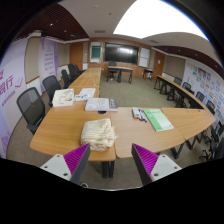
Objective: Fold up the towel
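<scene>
A cream, crumpled towel (98,133) lies in a heap near the front edge of a long wooden table (70,127). My gripper (111,160) is held in the air in front of the table, short of the towel. Its two fingers with purple pads (76,160) stand wide apart and hold nothing. The towel is just beyond the left finger.
Papers and books (97,104) and a white stack (63,97) lie farther back on the table. A green folder (157,120) lies on the right table section. Office chairs (32,106) line the left side. More tables (183,93) stand along the right wall.
</scene>
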Tool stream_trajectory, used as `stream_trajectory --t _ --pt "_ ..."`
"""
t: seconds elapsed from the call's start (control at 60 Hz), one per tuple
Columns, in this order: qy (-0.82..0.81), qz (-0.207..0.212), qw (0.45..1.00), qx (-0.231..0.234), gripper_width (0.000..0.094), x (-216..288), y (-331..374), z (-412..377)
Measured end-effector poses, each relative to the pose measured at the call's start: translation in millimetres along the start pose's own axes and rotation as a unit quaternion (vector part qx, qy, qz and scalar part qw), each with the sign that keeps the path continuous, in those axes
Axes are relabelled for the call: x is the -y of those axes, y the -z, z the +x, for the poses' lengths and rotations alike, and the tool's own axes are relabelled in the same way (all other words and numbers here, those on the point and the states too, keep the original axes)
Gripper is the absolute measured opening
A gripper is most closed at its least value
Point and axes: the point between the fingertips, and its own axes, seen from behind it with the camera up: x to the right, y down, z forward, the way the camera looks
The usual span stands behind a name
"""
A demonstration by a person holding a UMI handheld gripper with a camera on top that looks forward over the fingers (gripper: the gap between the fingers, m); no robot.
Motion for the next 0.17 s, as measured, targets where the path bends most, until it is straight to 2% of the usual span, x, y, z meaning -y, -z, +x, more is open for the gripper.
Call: stream_trajectory --t 0.167 --pt "0.004 0.011 1.000 0.022 0.0855 -5 29 -7"
